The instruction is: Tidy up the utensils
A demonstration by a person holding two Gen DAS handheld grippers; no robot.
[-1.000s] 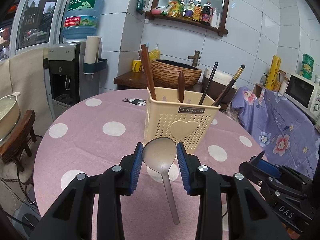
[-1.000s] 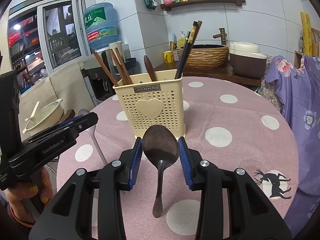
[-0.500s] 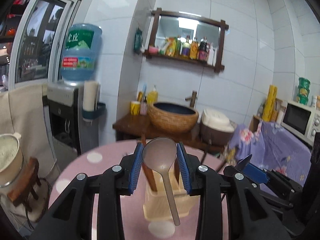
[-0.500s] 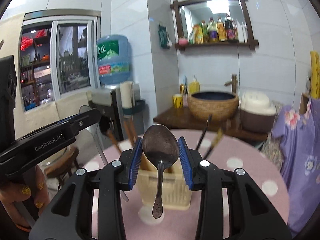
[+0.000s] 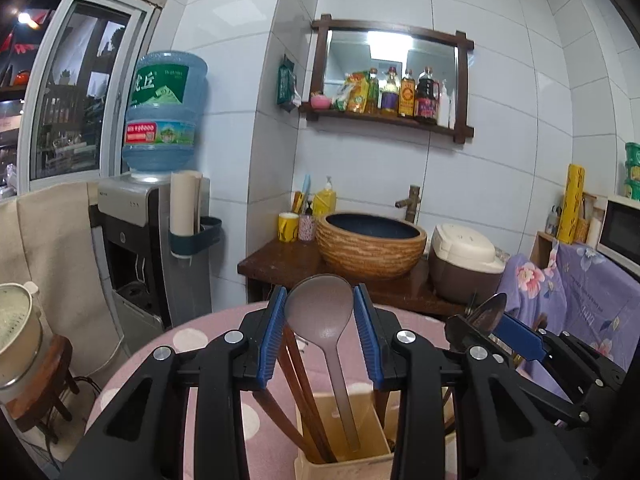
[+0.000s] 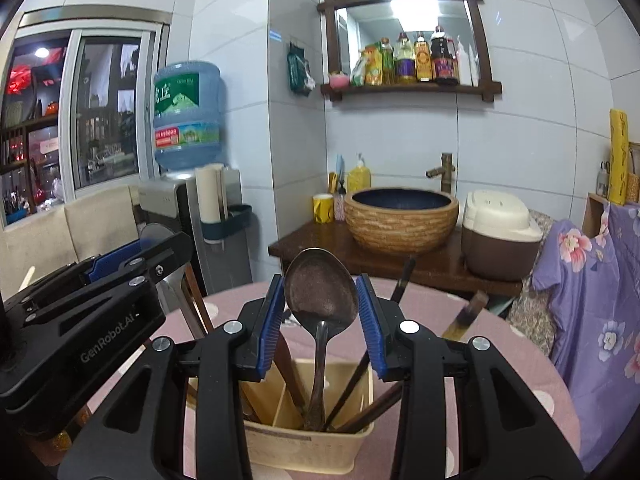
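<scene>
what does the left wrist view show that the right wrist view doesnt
Only the left wrist view shows the microwave, a white pot on a stool and the pale plastic spoon face-on, clamped by the left gripper.

Only the right wrist view shows the metal spoon face-on in the right gripper, plus dark chopsticks in the holder's right section.

Both show the beige utensil holder, each spoon handle pointing down into it, the basin, rice cooker and water dispenser.
</scene>
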